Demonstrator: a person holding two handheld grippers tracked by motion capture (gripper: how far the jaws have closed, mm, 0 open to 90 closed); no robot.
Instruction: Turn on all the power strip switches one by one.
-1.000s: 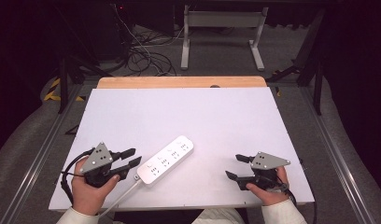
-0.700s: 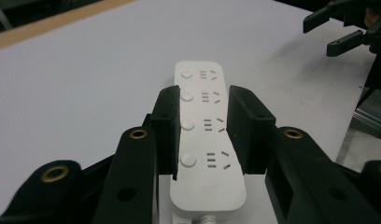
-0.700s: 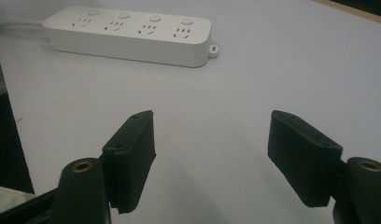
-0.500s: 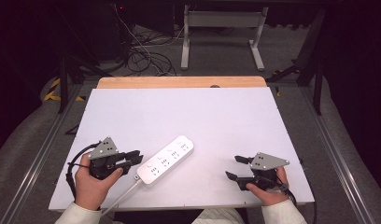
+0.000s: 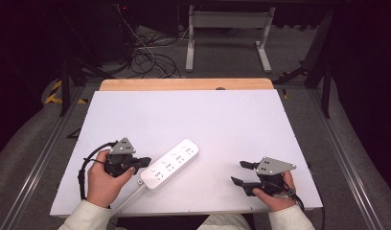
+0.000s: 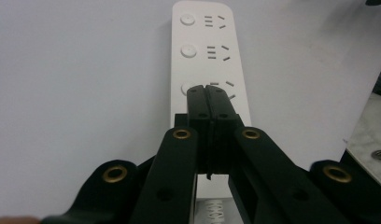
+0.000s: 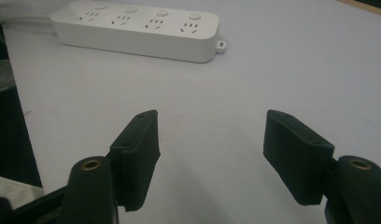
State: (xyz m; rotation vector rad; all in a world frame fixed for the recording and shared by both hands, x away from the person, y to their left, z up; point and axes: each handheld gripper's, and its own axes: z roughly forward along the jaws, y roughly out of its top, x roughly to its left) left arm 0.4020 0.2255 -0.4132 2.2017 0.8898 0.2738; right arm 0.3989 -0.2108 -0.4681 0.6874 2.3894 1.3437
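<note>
1. Near your left edge of the counter, the power strip lies flat and slanted, cord end toward you.
2. Your left tongs have just been closing and now stand pressed together with nothing between them, tips over a switch button at the strip's cord end, likely so the joined tips can press it.
3. Your right tongs rest spread and empty, well apart from the strip, probably waiting their turn.

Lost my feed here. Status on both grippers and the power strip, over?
Left gripper just closed, jaws shut empty over the power strip near its cord end. Right gripper open, well clear. Nothing in the way.
</note>
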